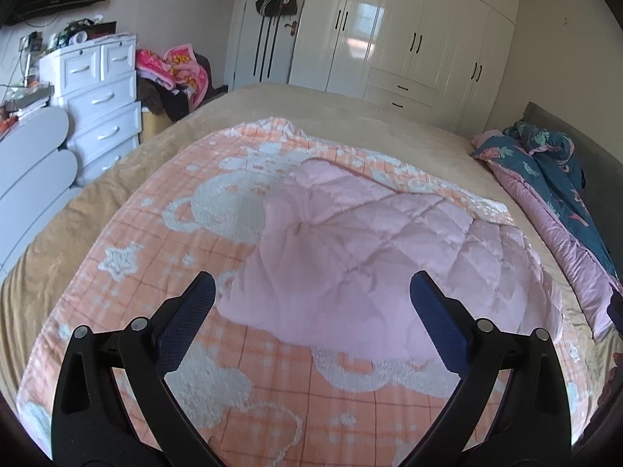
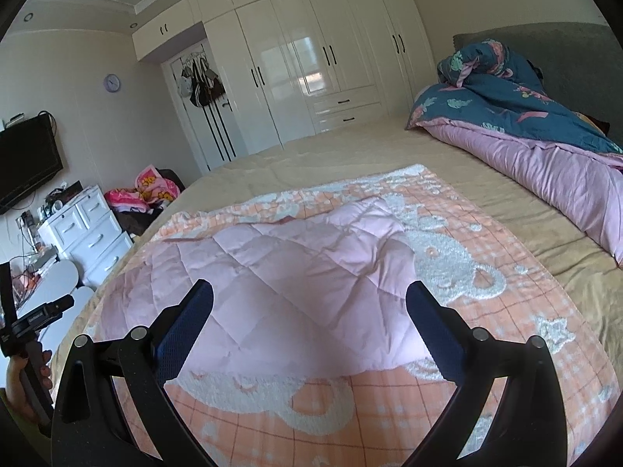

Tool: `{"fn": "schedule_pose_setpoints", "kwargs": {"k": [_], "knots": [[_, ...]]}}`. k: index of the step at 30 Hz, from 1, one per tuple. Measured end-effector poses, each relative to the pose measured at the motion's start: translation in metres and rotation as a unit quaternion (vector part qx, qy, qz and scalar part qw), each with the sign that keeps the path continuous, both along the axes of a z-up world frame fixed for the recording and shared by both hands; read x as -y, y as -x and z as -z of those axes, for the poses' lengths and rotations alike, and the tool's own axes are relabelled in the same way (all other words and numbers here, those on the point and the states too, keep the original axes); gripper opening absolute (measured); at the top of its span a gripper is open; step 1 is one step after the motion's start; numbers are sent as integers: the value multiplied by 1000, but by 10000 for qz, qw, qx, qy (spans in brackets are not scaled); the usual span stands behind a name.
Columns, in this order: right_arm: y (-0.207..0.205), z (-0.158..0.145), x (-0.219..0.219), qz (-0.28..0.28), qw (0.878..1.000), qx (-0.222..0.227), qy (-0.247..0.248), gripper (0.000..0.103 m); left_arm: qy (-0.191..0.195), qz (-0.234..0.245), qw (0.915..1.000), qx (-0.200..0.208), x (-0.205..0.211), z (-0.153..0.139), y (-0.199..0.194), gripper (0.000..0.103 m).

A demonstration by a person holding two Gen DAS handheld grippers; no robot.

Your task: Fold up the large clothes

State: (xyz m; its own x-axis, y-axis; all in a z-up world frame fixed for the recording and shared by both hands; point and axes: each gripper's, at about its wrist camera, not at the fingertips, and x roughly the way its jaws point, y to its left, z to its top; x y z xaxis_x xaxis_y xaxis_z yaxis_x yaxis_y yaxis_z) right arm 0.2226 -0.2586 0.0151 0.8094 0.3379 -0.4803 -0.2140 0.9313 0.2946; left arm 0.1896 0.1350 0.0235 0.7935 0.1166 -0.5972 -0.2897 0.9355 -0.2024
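Observation:
A pale pink quilted garment (image 1: 373, 249) lies folded and rumpled on an orange checked blanket with white bears (image 1: 163, 210), spread over the bed. My left gripper (image 1: 311, 288) hovers above the garment's near edge, open, nothing between its blue pads. In the right wrist view the same pink garment (image 2: 296, 272) lies ahead on the orange blanket (image 2: 506, 311). My right gripper (image 2: 309, 292) hangs open over the garment's near part, holding nothing. At the far left of that view a hand (image 2: 19, 381) holds the left gripper's handle.
A tan bedsheet (image 1: 350, 113) covers the bed. A rolled blue floral duvet with pink lining (image 2: 525, 132) lies along the headboard side. A white chest of drawers (image 1: 101, 89), a pile of pink towels (image 1: 175, 66) and white wardrobes (image 2: 311, 58) stand beyond the bed.

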Motion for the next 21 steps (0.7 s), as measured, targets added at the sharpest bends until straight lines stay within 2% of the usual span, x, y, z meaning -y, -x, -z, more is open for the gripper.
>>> {"fn": "schedule_pose_setpoints", "kwargs": {"k": [10, 21], "knots": [[-14, 46, -2, 177, 9963, -839, -116, 99, 737, 23, 9950, -672, -3, 53, -2, 94], [-5, 84, -17, 90, 9902, -1384, -149, 99, 1123, 293, 9868, -1125, 24, 92, 1, 94]]}}
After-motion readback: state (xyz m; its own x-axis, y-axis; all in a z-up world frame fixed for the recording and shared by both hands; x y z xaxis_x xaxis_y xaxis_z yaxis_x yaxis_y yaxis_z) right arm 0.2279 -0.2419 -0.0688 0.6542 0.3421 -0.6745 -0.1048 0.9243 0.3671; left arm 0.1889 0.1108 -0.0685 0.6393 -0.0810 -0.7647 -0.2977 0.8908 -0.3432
